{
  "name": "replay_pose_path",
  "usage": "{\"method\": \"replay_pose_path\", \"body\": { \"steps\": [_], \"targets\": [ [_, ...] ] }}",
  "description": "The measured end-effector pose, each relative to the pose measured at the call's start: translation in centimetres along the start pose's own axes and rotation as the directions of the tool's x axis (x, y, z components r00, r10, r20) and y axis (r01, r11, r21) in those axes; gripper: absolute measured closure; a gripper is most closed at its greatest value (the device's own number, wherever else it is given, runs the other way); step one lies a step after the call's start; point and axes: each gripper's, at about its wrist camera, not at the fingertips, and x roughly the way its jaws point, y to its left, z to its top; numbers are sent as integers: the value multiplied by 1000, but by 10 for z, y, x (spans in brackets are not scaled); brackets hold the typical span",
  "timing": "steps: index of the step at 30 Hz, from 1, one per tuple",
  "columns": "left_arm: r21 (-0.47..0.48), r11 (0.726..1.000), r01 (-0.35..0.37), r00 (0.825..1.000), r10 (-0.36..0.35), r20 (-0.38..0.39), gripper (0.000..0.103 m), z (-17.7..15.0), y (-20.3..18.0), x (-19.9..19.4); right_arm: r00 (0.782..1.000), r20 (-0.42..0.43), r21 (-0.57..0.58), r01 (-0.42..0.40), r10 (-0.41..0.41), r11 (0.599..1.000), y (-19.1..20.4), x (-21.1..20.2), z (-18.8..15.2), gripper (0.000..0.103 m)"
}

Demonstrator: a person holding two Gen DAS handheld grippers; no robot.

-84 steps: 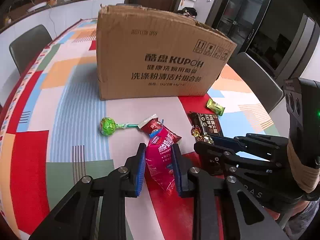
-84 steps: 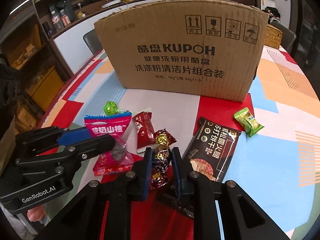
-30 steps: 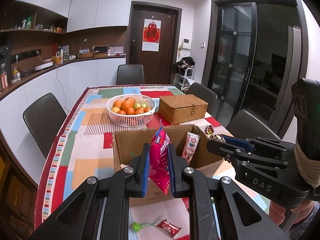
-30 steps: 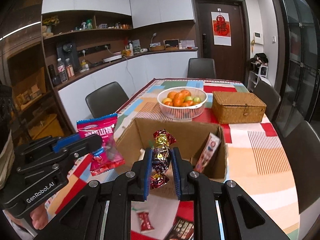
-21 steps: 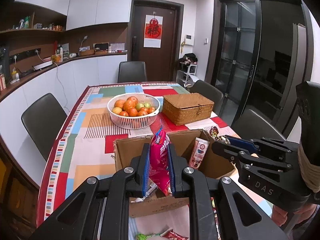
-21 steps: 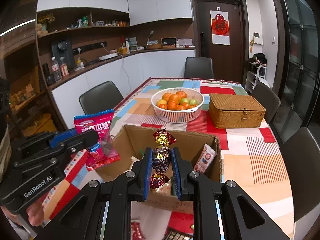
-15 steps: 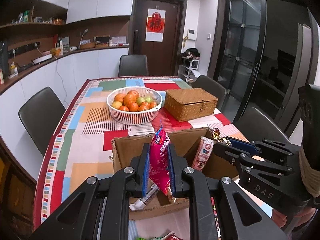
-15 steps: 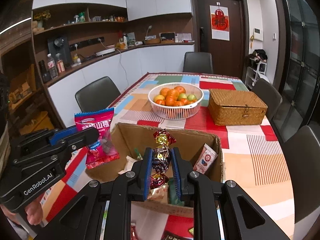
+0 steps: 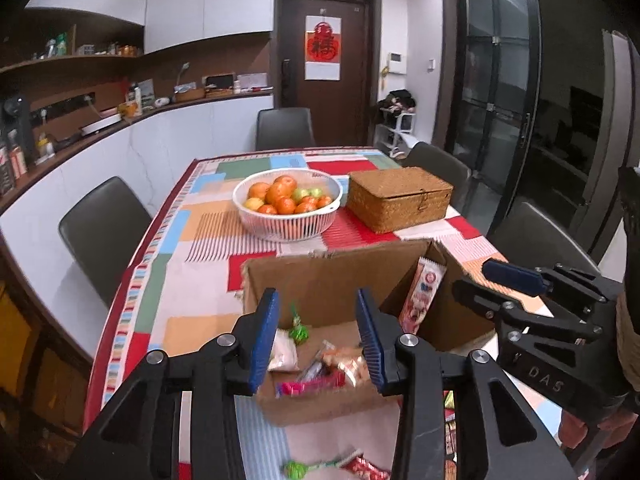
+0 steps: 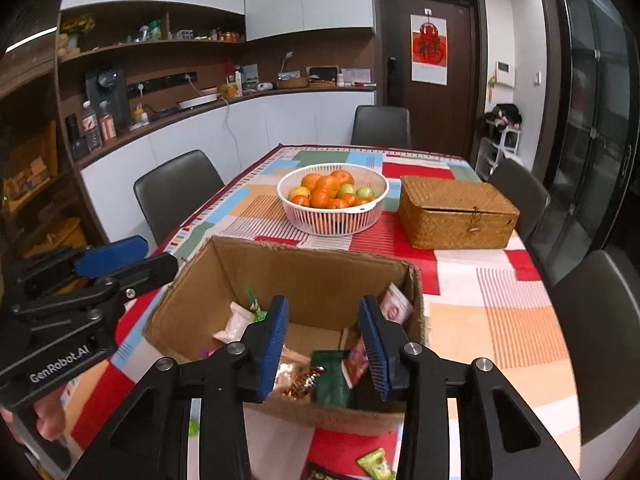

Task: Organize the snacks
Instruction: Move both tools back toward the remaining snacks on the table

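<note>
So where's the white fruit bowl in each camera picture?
Left wrist view: the fruit bowl sits just above centre, behind the cardboard box.
Right wrist view: the fruit bowl is slightly right of centre, again behind the cardboard box.
Shared landmark: the wicker box is right beside the bowl, on its right, in both.
</note>
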Motion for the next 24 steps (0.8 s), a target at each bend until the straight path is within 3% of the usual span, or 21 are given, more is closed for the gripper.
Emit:
{"method": "replay_pose_path", "body": {
  "steps": [12, 16, 24],
  "targets": [
    [-19, 999, -28, 999, 27, -37, 59, -41, -20, -43, 1000, 2, 17, -31, 31, 999, -1, -40, -36, 65],
    [-33, 999, -19, 999, 18, -38, 51, -59, -27, -56, 999, 2, 16, -40, 40, 999, -1, -55, -51, 65],
    [-50, 998, -31, 997, 28, -67, 46, -97, -36, -66, 999, -26, -9, -20, 20, 1000, 1, -72, -81, 47]
  ]
}}
